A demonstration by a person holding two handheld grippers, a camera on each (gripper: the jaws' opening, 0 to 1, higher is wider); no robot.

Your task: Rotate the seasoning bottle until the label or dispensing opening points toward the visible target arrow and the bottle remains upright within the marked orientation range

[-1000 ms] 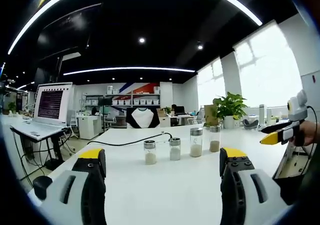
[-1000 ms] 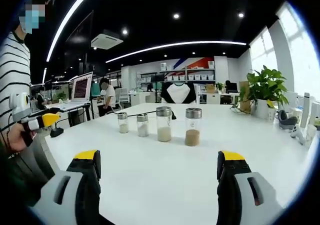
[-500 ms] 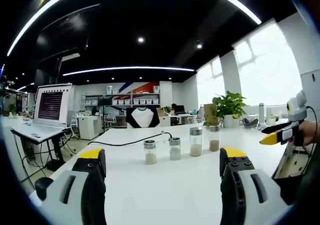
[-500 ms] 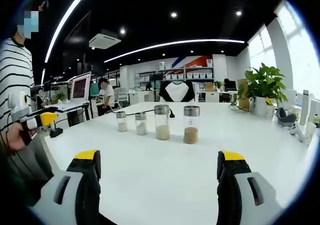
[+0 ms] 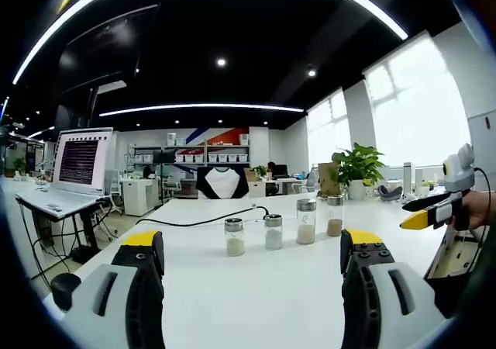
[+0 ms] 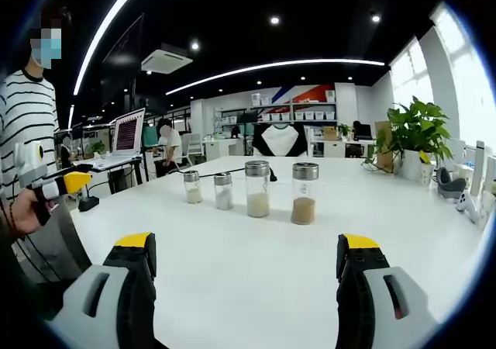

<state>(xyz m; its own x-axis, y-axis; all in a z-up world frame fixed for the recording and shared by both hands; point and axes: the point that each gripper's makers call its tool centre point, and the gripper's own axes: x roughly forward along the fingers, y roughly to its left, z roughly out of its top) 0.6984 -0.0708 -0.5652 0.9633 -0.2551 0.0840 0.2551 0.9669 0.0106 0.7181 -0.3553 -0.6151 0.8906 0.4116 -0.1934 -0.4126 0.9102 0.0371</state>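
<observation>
Four seasoning bottles [image 6: 256, 189] stand upright in a row mid-bench [image 6: 256, 264] — two short, two tall, all well ahead of both grippers. The left gripper [image 5: 252, 287] hovers with its fingers [image 5: 143, 279] spread wide, holding nothing; the right gripper [image 6: 244, 287] likewise — open and empty above the white surface.

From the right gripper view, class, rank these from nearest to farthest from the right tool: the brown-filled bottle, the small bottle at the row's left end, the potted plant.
1. Brown-filled bottle: right end of the row, ahead of the right tool.
2. Small left-end bottle: farther back, to the left.
3. Potted plant: far right, by the window.
</observation>
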